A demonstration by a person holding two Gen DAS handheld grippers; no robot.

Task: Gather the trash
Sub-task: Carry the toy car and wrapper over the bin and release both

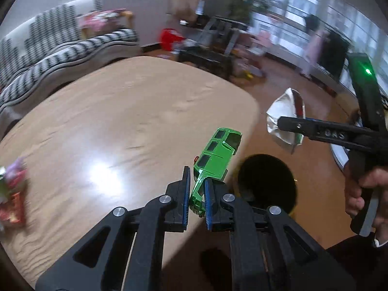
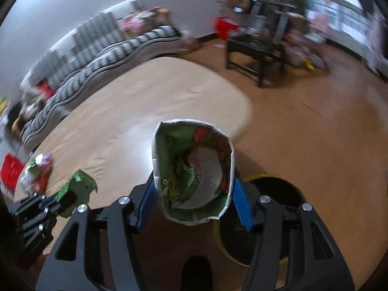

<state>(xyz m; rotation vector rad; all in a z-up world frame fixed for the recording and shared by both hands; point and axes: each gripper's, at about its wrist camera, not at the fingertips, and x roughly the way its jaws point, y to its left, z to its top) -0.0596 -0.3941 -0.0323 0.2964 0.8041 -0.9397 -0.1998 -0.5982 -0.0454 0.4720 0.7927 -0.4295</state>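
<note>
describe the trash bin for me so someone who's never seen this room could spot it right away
Start at the big light wooden table and go to its rounded near corner. On the floor just past that edge stands the bin, a round dark container with a yellow rim. It sits under the right gripper, which holds a crumpled green snack bag. Nothing else nearby is round and black inside.

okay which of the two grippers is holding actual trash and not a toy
The right gripper: it is shut on an empty green snack wrapper, above the black bin. The left gripper holds a green toy car.
</note>
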